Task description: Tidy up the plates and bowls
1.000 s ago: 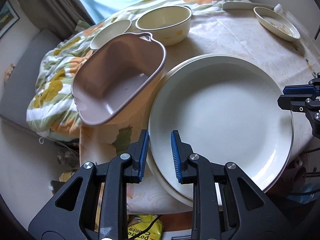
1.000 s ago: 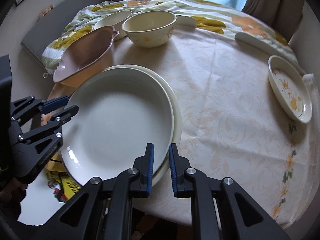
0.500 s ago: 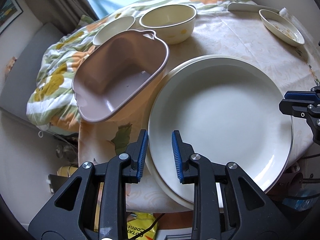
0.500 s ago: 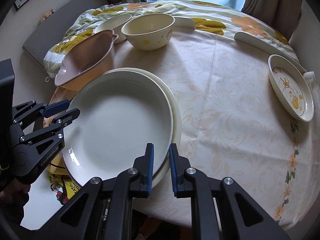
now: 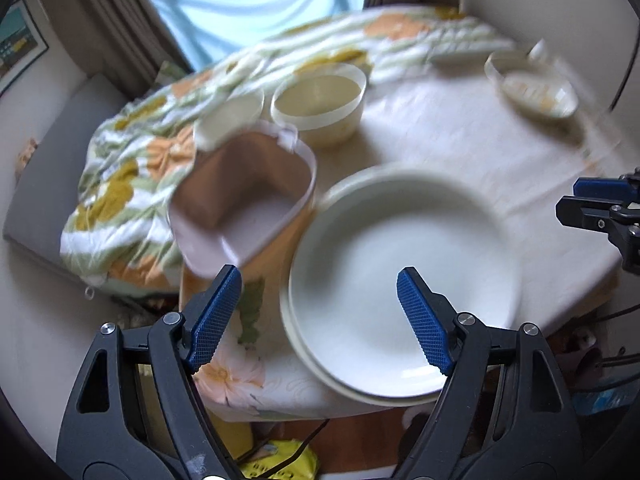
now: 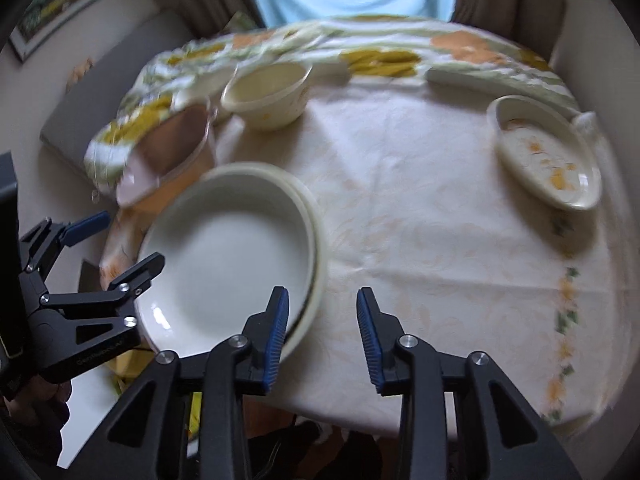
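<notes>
A white plate (image 5: 400,280) (image 6: 228,264) lies stacked on a cream plate (image 5: 304,344) (image 6: 318,240) at the table's near left edge. My left gripper (image 5: 318,284) hovers above its left rim. The jaws are opening wide, and the pads touch nothing. My right gripper (image 6: 323,300) hangs over the plate's right rim, jaws opening, with only tablecloth in the gap. Each gripper shows in the other's view: the right gripper (image 5: 592,200) and the left gripper (image 6: 128,240). A pink handled dish (image 5: 248,200) (image 6: 172,148) leans beside the plates. Behind stand a cream bowl (image 5: 320,100) (image 6: 268,92) and a smaller bowl (image 5: 232,116).
A small patterned oval dish (image 5: 536,92) (image 6: 548,156) sits at the far right. A flat white plate (image 6: 460,76) lies by the floral cloth (image 6: 380,56) at the back. The round table's edge (image 6: 360,416) runs close below my grippers. A yellow bag (image 5: 280,464) lies under it.
Both grippers were shut on the white plate's rim; they have let go, opened and risen. The plate now rests on the cream plate.
</notes>
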Tool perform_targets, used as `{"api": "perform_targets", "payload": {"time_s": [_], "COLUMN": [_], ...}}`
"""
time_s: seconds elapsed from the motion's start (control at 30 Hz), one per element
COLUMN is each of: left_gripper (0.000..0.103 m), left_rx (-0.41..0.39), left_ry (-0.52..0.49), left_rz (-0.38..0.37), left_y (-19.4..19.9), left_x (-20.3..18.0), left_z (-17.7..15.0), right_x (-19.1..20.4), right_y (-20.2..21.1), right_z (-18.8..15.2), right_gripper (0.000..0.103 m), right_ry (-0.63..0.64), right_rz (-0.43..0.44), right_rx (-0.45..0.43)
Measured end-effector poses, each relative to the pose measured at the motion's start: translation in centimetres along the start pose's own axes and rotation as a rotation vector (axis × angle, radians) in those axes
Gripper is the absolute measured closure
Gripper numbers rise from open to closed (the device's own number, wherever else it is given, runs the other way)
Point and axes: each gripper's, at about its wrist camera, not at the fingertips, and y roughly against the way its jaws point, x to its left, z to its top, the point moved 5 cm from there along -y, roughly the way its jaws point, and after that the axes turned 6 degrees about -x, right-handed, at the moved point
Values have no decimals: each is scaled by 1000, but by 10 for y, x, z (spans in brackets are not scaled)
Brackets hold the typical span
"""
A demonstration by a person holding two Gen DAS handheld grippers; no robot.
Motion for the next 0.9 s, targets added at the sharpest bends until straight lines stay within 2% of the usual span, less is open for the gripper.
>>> {"api": "perform_targets", "payload": {"time_s": [0.1,0.13,0.17,0.2,0.23,0.27,0.37,0.43,0.5,0.57,0.77,0.9], "left_gripper": [23,19,4,0,0,0,0,0,0,0,0,0], "left_rx": [-102,-132,-166,-199,-227,-250,-261,-255,-239,-203,-111,-28], "left_ry": [8,2,-8,-17,-26,-40,-68,-94,-104,-111,-155,-179], "left_rz": [-110,-137,-166,-193,-232,-301,-393,-446,-502,-562,-584,-590], "left_y": [34,41,49,56,61,64,61,53,44,26,-36,-88], "left_x": [-11,-16,-23,-31,-39,-51,-80,-102,-120,-141,-190,-217], "left_z": [42,56,72,88,102,119,151,172,187,205,237,248], "right_x": [-24,-34,-41,-50,-58,-65,-90,-109,-128,-148,-203,-234], "right_y": [46,64,75,90,103,113,135,143,154,156,119,75], "right_z": [15,20,23,27,29,31,34,35,36,37,41,41], "right_gripper": [68,49,32,0,0,0,0,0,0,0,0,0], "right_ry": [-85,-121,-143,-171,-188,-202,-250,-289,-329,-369,-497,-543], "right_rz": [-28,-43,-58,-81,-96,-113,-177,-202,-230,-299,-242,-195], "right_rx": [-102,-147,-178,-224,-262,-287,-302,-294,-331,-336,-275,-186]}}
